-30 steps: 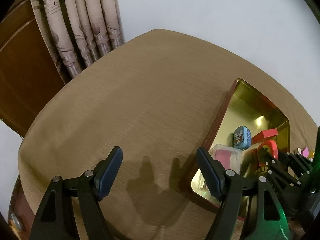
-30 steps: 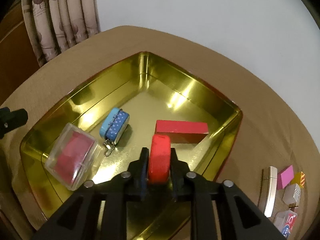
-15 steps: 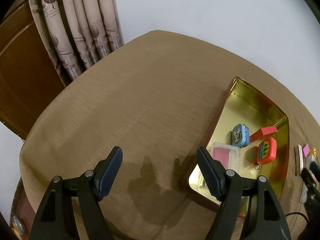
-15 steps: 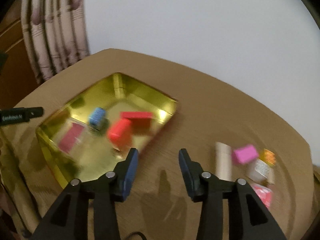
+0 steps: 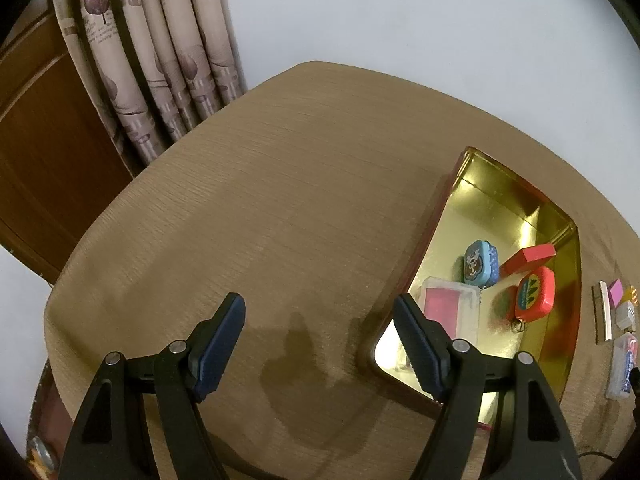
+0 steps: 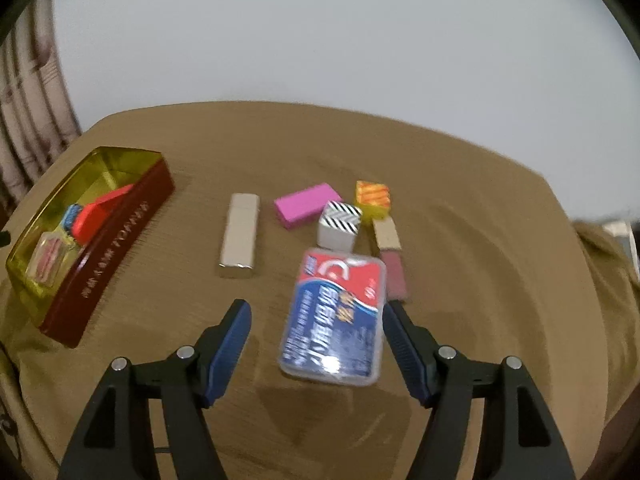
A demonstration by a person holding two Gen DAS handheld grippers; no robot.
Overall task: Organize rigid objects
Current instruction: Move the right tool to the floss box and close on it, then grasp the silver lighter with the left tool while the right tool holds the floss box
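A gold tin tray (image 5: 516,196) (image 6: 120,156) holds a red tape measure (image 5: 534,298), a blue tin (image 5: 480,266), a red block (image 5: 528,258) and a clear case with a pink insert (image 5: 450,312). My right gripper (image 6: 316,320) is open and empty over a clear red-and-blue box (image 6: 340,316) lying between its fingers. Beyond it lie a silver bar (image 6: 240,236), a pink block (image 6: 308,206), a chevron cube (image 6: 340,224) and an orange cube (image 6: 372,196). My left gripper (image 5: 320,320) is open and empty, left of the tray.
The round table (image 5: 260,200) has a tan cloth. A curtain (image 5: 160,60) and a wooden door (image 5: 44,140) stand at the far left. A tan and maroon bar (image 6: 390,256) lies right of the clear box.
My right gripper let go of the red tape measure in the tray, opened, and swung right over the loose items. The left gripper has stayed put.
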